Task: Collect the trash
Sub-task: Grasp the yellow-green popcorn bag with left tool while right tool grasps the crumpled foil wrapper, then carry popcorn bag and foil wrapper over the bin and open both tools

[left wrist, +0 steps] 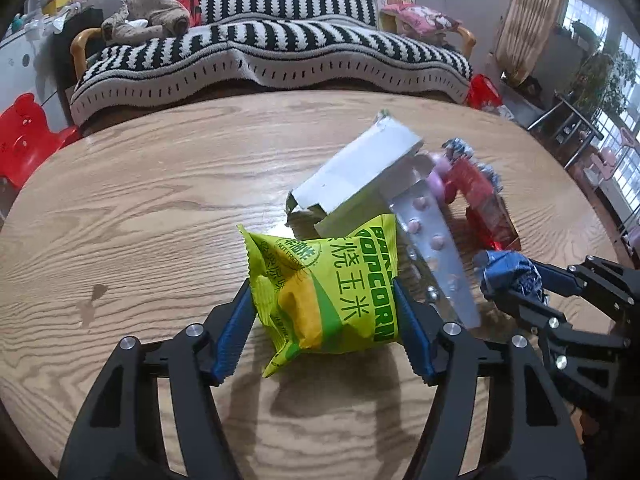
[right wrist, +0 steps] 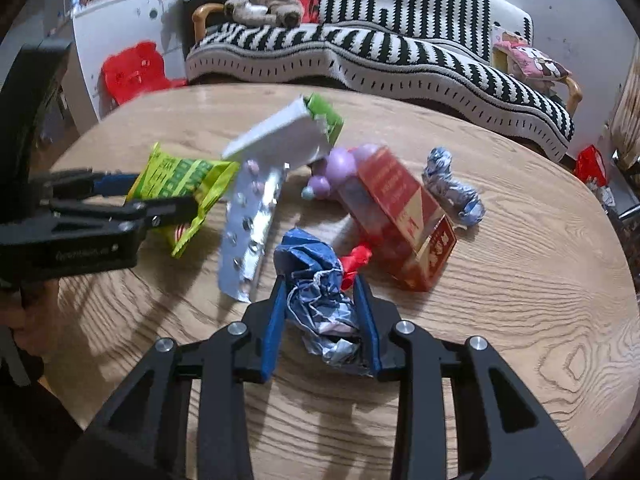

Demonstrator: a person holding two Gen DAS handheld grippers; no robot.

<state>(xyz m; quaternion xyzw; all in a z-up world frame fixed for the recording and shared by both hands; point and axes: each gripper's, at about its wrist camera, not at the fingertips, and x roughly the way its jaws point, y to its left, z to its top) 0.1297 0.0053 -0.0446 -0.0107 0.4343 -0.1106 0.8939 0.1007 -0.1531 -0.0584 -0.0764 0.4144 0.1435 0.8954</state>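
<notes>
Claws (left wrist: 322, 292) amid wrappers, cartons (left wrist: 356, 176).

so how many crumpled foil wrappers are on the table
2. One blue crumpled wrapper sits between the right tongs, pads pressing it. The other, silver-blue, lies beyond the red box. More may hide under the pile.

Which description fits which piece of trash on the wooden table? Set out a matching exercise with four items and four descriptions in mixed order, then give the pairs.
Things:
1. popcorn bag
2. crumpled blue wrapper
3. red carton
4. blister pack

Descriptions:
A. silver, with round pill bubbles
B. between the right gripper's pads
C. between the left gripper's pads
D. lying on its side beside purple balls

Pairs: 1-C, 2-B, 3-D, 4-A
</notes>
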